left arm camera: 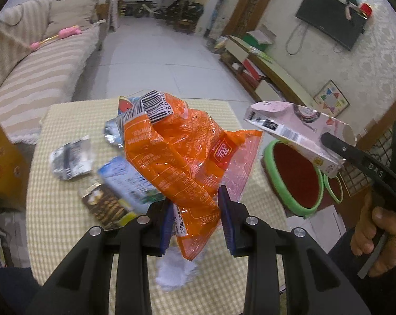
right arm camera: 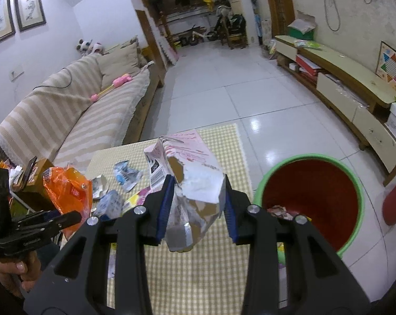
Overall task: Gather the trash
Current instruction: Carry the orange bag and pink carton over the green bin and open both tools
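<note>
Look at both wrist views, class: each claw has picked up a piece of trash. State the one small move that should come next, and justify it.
Probably carry the right claw a little to its right, until the torn pink carton hangs over the green-rimmed red bin, then let go. The carton is already gripped and lifted off the table, and the bin's open mouth sits just beside it. The left claw holds the orange wrapper farther from the bin.

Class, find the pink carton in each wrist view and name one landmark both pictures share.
Left wrist view: the pink carton is at upper right, held up by the right gripper above the bin.
Right wrist view: the pink carton is at centre, clamped between the blue pads.
Shared landmark: the red bin with a green rim.
</note>
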Motion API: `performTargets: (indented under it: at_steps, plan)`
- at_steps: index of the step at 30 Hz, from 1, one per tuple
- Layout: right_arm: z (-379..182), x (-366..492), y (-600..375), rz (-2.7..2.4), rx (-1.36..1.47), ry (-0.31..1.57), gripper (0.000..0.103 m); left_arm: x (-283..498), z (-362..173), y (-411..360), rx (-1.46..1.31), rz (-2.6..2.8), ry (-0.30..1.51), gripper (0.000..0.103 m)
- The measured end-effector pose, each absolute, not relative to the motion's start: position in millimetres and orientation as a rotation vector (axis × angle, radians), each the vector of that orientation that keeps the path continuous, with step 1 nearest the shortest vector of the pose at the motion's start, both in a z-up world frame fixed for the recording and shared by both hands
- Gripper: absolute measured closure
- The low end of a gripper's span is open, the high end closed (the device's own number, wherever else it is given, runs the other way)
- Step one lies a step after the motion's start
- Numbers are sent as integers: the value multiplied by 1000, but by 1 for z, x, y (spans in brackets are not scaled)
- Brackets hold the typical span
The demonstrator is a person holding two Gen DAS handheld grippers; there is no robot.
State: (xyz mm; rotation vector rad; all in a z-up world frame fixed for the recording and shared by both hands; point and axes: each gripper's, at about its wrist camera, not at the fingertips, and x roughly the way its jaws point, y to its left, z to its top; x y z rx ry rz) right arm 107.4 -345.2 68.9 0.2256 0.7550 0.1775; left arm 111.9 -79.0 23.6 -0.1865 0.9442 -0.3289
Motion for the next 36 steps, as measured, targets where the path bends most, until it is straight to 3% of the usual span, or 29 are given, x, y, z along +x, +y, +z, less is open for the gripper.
performTargets:
  at_steps: [36]
  plan:
    - [36, 82, -510, -289, 377, 784, 68, 170, 13, -312, 3, -746, 1022, 74]
